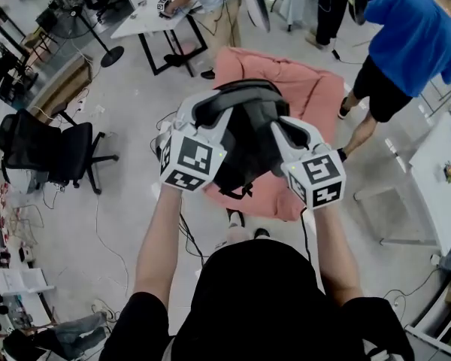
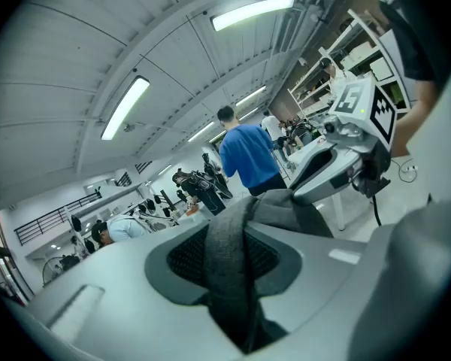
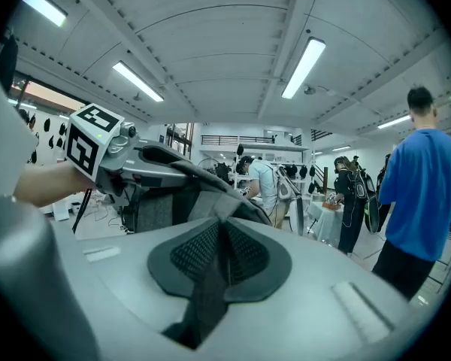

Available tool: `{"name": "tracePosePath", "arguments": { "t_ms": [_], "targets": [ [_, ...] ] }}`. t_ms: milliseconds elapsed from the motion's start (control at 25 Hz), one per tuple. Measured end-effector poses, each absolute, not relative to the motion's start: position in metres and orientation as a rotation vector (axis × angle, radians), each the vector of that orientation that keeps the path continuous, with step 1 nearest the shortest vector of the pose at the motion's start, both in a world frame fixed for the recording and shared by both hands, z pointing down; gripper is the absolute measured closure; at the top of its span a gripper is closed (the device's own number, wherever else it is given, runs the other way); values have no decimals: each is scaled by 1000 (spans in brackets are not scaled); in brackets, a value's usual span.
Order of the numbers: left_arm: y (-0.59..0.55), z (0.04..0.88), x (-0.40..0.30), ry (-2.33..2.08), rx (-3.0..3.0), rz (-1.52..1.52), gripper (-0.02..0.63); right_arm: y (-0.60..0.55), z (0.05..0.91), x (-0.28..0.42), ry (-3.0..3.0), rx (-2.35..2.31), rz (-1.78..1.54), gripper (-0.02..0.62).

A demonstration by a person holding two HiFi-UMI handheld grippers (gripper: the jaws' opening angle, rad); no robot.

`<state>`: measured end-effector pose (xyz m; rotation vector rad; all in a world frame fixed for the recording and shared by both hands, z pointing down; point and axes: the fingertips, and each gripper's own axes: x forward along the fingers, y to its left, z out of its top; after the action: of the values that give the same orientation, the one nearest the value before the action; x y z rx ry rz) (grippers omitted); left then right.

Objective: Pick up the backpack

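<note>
Now, the backpack [image 1: 249, 135] hangs over a pink cushion [image 1: 316, 96].
Left gripper [image 2: 233, 232] and right gripper [image 3: 224, 250] each pinch a grey strap [image 2: 225, 295] tight.

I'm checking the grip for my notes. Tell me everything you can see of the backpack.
The backpack is dark grey to black fabric, soft and sagging, with a curved top and woven grey straps. It hangs between the left tongs and right tongs, each shut on one of the straps, over a pink cloth on the floor.
</note>
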<state>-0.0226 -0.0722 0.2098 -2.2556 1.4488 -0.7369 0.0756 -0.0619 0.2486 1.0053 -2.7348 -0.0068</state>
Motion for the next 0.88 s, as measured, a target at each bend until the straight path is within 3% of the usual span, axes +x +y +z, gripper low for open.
{"name": "tracePosePath", "arguments": {
  "t_ms": [880],
  "targets": [
    [-73,159,-18,1374,-2219,-709,523,-58,207,75,-2782,1003,-54,558]
  ]
}}
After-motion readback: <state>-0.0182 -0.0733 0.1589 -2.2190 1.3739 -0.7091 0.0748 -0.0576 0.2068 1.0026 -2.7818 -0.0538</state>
